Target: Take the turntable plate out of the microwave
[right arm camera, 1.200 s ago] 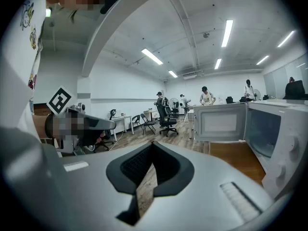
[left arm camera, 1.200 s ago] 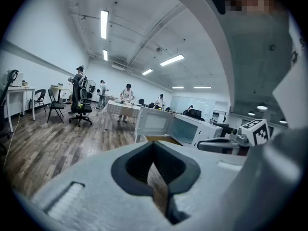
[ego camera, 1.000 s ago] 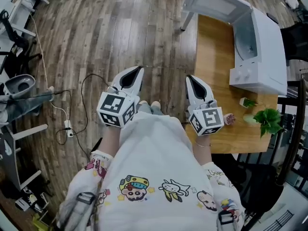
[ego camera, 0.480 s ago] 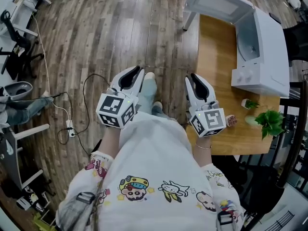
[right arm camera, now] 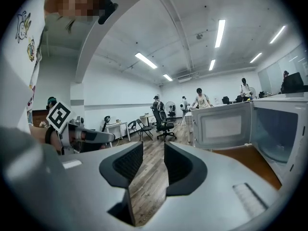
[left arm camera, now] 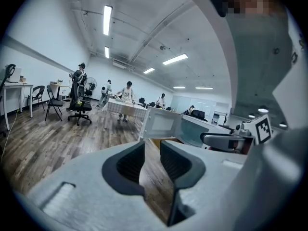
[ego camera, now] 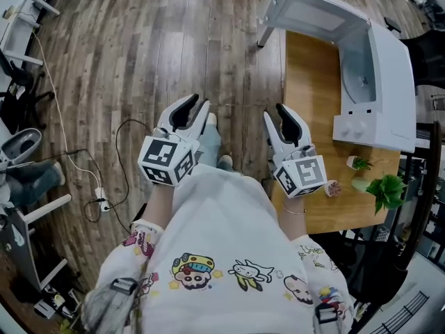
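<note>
Overhead, plate (ego camera: 360, 82) barely discernible: faint glint inside microwave (ego camera: 379, 61) cavity, door (ego camera: 306, 9) swung wide. Microwave stands on table (ego camera: 309, 89), table's near end hidden behind right gripper (ego camera: 276, 115). Person (ego camera: 222, 256) masks lower frame. Left gripper (ego camera: 195, 106) over floor (ego camera: 139, 47), well apart from microwave. Both claws opening: jaws apart, nothing between them. Right gripper view: microwave cut off at frame edge, cavity contents unreadable.

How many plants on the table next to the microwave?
2. The small plant sits just below the microwave in the head view; the bigger plant stands beside it, toward the table corner. Others may be hidden behind the microwave.
</note>
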